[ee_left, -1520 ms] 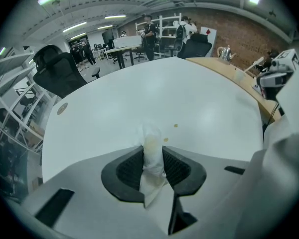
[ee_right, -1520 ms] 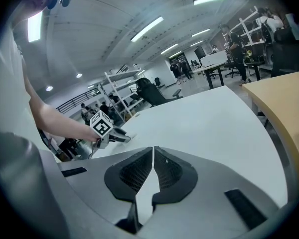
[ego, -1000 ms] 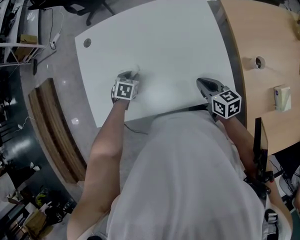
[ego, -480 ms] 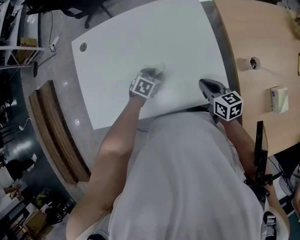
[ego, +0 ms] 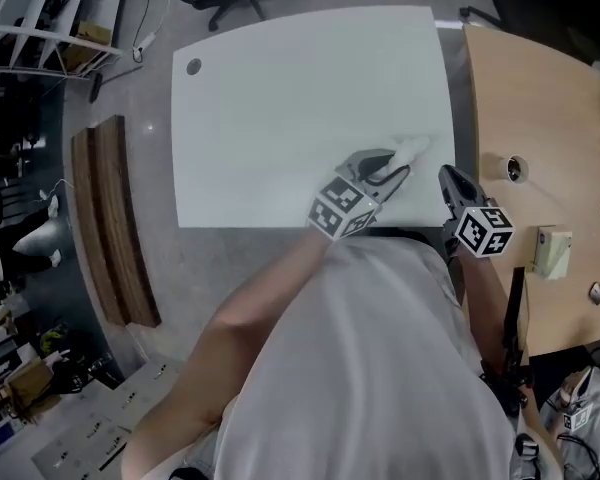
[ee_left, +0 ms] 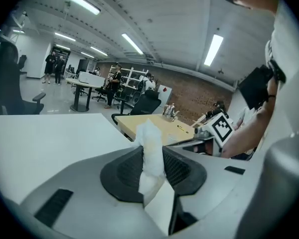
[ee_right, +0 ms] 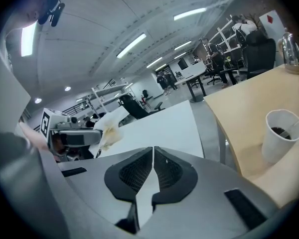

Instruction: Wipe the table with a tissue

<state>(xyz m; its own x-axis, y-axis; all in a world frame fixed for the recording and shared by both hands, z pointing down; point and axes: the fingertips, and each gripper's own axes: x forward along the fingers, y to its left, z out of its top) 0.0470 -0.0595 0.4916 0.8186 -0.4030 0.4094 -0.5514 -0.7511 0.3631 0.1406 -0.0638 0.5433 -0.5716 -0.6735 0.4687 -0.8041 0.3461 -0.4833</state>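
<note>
1. Tissue (ego: 411,151): a crumpled white wad, pinched between the jaws of the left gripper (ego: 393,168), with its free end poking out past the tips. In the left gripper view it stands as a narrow strip in the gap between the jaws. Its long axis therefore follows the line the gripper points along.
2. It sits over the near right part of the white surface (ego: 280,98), close to the edge that faces the wooden table (ego: 540,108). The left gripper is tipped nose-down, but from where I stand I cannot tell whether the wad is actually touching the top.
3. The right gripper (ego: 450,180) has its jaws pressed together with nothing between them. It hangs just beside the left one, at the near right corner by the gap between the two tables. In the head view the tissue lies just to its left.
4. What matters for the next stroke is that almost all of the white surface lies to the left of the wad and on its far side. Hardly any lies to its right. I would judge that the left hand has to sweep leftward or away from the person, with the wad pressed flat.
5. A stroke to the right would, I think, run off the edge or brush the right gripper, since the two are so close.
</note>
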